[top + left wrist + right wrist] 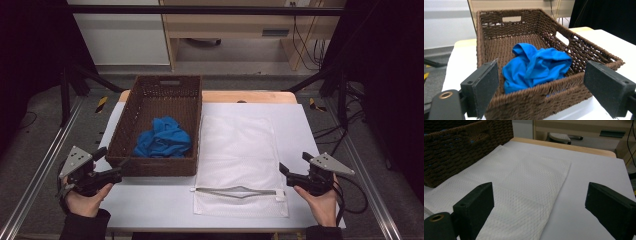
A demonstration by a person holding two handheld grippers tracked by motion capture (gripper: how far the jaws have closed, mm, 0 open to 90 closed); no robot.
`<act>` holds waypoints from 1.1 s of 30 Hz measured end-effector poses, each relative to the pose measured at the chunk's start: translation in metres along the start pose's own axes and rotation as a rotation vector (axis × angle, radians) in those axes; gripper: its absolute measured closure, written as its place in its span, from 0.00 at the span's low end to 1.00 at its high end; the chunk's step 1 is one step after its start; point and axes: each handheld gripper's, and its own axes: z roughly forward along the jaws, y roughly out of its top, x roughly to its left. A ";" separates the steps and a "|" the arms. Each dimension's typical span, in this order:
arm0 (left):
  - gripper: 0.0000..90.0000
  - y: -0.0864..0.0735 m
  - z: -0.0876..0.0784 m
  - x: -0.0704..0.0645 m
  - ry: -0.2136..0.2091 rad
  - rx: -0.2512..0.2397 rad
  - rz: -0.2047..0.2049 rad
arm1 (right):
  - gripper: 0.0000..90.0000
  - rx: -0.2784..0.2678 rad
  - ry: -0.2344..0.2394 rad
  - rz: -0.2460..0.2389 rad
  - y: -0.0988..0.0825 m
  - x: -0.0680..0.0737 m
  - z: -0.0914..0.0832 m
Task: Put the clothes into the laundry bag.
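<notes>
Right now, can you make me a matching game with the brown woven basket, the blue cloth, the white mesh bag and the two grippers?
Things:
1. brown woven basket
2. crumpled blue cloth
3. white mesh bag
4. left gripper and right gripper

Places or states:
A. lying flat on the white table, zipper partly open
B. bunched up inside the basket
C. open, holding nothing
D. standing left of the bag

Pairs: 1-D, 2-B, 3-A, 4-C
</notes>
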 end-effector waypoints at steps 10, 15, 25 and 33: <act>0.14 0.021 0.018 -0.012 -0.013 0.000 0.026 | 0.10 0.017 0.006 -0.007 0.000 0.002 0.003; 0.15 0.025 0.028 -0.014 -0.010 0.010 0.028 | 0.11 0.020 0.010 -0.007 0.000 0.001 0.002; 0.15 0.044 0.054 -0.013 -0.008 0.018 0.015 | 0.11 0.028 0.011 -0.013 0.000 0.003 0.004; 0.15 0.050 0.077 -0.012 0.009 0.037 0.013 | 0.11 0.029 0.009 -0.019 -0.001 0.004 0.006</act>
